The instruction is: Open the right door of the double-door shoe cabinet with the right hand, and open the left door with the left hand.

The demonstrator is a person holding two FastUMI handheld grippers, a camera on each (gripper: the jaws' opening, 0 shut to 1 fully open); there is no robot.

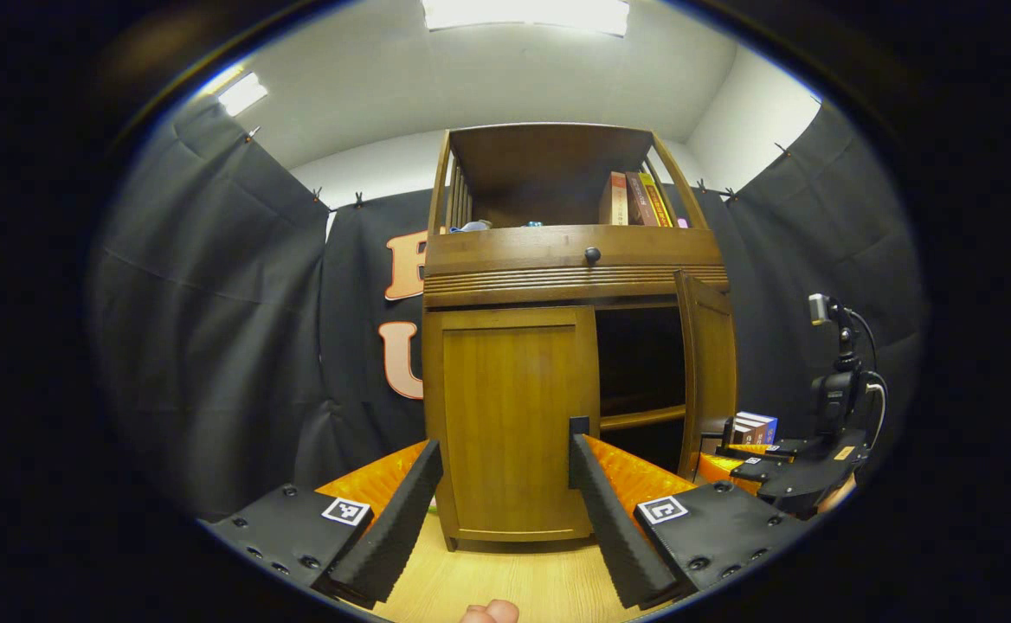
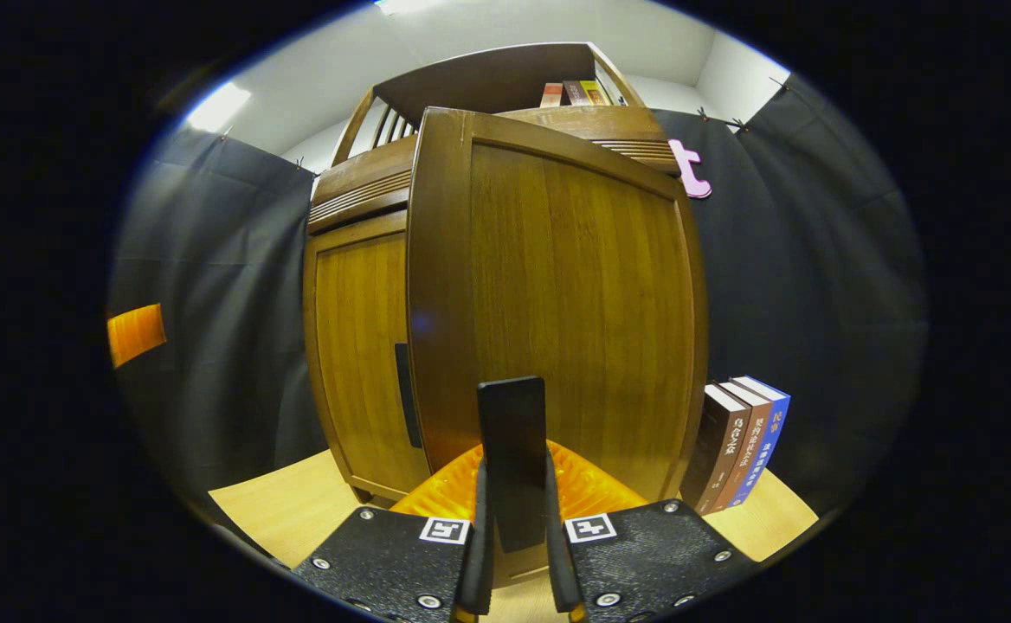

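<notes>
- Clearly, in the left gripper view the shoe cabinet (image 1: 557, 346) stands on the worktop (image 1: 505, 580) with its left door (image 1: 510, 424) closed and its right door (image 1: 706, 372) swung out, dark shelves behind it
- The left hand-held gripper (image 1: 505, 484) is spread wide in front of the left door, one fingertip near the dark handle (image 1: 578, 426) at the door's edge; I cannot tell if it touches
- Farther right in that view sits the right hand-held gripper (image 1: 774, 463), near the open door
- In the right gripper view the right hand-held gripper (image 2: 514, 510) is closed on the right door's black handle (image 2: 512, 450), both fingers pressing it
- This view also shows books (image 2: 739, 441) standing just beside the cabinet
</notes>
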